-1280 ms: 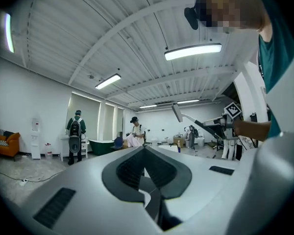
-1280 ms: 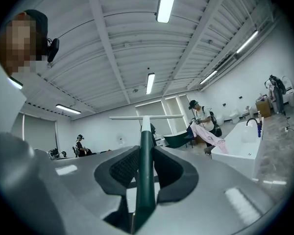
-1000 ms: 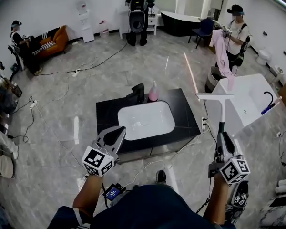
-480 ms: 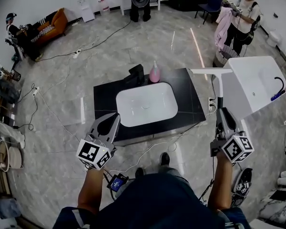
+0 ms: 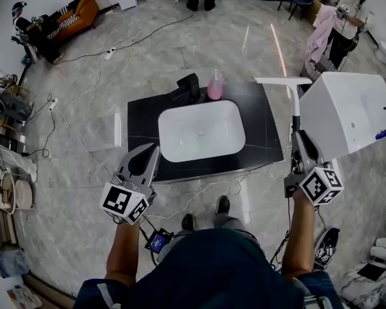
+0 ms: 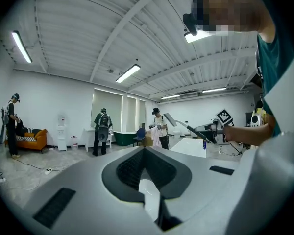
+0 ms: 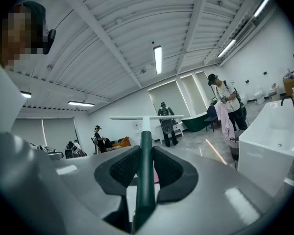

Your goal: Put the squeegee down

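The squeegee has a white blade [image 5: 283, 81] and a dark green handle [image 5: 296, 124]. It points away from me past the right end of the black counter [image 5: 141, 140], in the air. My right gripper [image 5: 300, 148] is shut on the green handle [image 7: 145, 165], and the blade [image 7: 147, 117] lies crosswise beyond the jaws. My left gripper [image 5: 143, 161] hangs in front of the counter's near left part, shut with nothing in it [image 6: 145, 151]. From the left gripper view the squeegee [image 6: 179, 124] shows off to the right.
A white basin [image 5: 201, 131] is set in the counter, with a pink soap bottle [image 5: 215, 85] and a black tap [image 5: 188, 85] behind it. A white bathtub [image 5: 347, 114] stands close on the right. Cables run over the floor, and people stand at the room's far side.
Both grippers have come closer to the counter. The right one has carried the squeegee forward and somewhat lower, beside the counter's right end. The left one shifted only a little.
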Demonstrator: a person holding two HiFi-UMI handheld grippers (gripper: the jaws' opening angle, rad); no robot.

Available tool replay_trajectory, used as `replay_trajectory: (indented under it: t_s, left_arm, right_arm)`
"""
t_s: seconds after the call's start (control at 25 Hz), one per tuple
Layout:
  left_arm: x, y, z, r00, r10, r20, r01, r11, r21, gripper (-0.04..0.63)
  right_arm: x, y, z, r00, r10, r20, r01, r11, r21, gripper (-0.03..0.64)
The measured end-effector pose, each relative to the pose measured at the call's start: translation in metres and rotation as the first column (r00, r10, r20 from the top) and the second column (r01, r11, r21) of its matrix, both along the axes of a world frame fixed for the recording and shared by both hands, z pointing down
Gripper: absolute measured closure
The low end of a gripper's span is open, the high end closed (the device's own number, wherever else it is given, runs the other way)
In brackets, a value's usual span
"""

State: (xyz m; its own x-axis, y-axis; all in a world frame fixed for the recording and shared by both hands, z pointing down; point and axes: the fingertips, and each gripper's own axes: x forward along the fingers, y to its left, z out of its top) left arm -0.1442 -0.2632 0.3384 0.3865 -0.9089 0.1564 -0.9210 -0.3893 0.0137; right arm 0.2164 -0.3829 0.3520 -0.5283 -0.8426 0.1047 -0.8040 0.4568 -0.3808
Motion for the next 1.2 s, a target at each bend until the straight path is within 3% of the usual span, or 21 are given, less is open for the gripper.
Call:
replay_trajectory:
  t_s: [0.52, 1.2]
  left_arm:
    - [0.002, -0.015, 0.019, 0.997, -0.069, 0.02, 0.07, 0.995, -0.067, 0.591]
    - [0.022, -0.037, 0.048, 0.997, -0.074, 0.026, 0.077, 0.989, -0.127, 0.591]
  right_arm:
    - [-0.015, -0.054, 0.043, 0.997, -0.071, 0.013, 0.072, 0.995, -0.07, 0.514]
    - [-0.018, -0.102, 0.107, 0.994, -0.106, -0.006, 0.104, 0.983, -0.15, 0.515]
